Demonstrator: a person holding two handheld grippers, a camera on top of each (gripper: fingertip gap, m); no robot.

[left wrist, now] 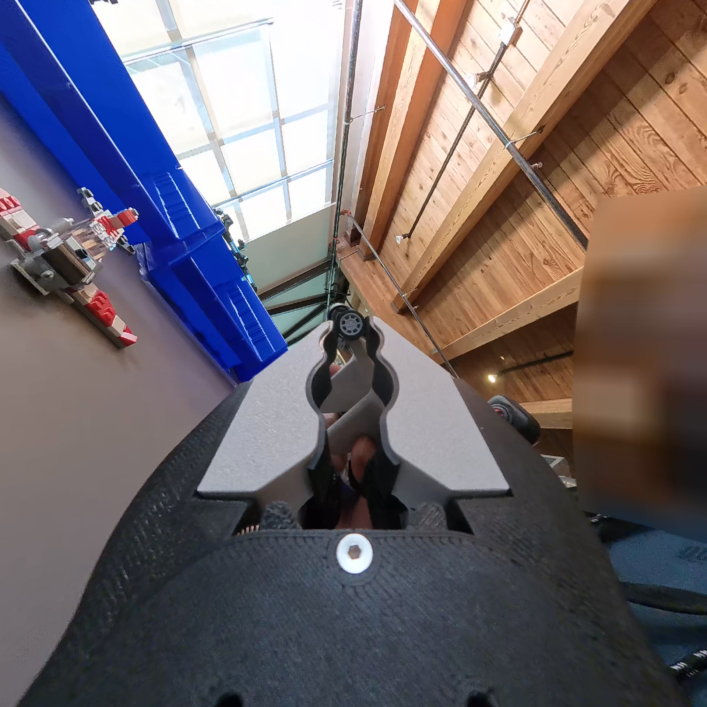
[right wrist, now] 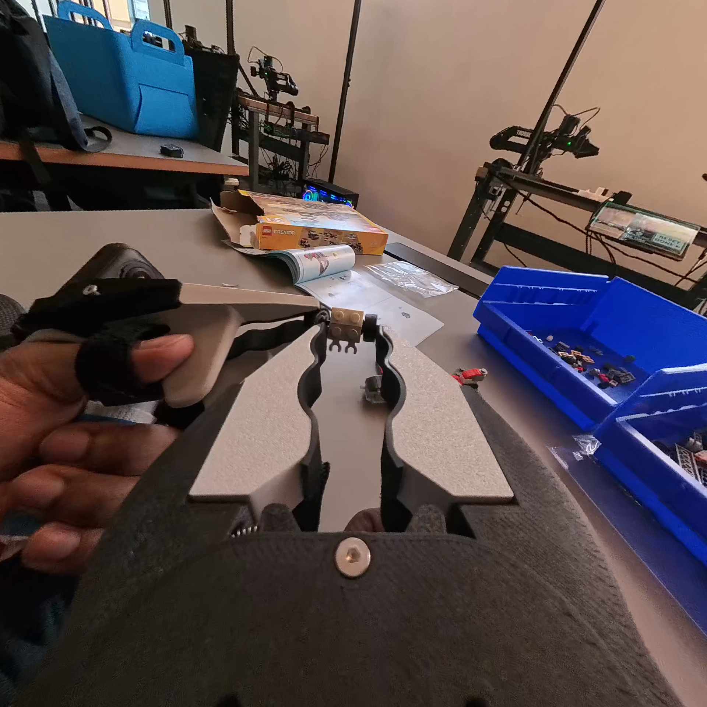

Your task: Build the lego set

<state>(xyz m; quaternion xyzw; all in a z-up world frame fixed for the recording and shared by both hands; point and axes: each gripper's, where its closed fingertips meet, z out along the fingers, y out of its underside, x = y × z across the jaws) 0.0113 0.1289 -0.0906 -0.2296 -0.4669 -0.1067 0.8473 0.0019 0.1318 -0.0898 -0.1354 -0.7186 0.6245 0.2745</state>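
My right gripper [right wrist: 349, 338] is shut on a small axle piece [right wrist: 346, 323]: a tan brick with grey clips beneath and a black wheel on each side. It is held above the grey table [right wrist: 114, 237]. My left gripper [right wrist: 318, 311] comes in from the left and pinches the piece's left wheel. In the left wrist view the left gripper [left wrist: 350, 327] points up at the ceiling, shut on a black wheel with a grey hub [left wrist: 351, 323]. A partly built red, white and grey model [left wrist: 69, 264] lies on the table at the left.
Blue bins [right wrist: 574, 344] with several loose bricks stand at the right. The set's box [right wrist: 317, 229], an open instruction booklet [right wrist: 329, 267] and a clear bag [right wrist: 409, 277] lie at the back. A small red piece [right wrist: 468, 375] and a grey piece [right wrist: 373, 390] lie beyond my fingers. My two grippers' fingertips are within a few centimetres of each other.
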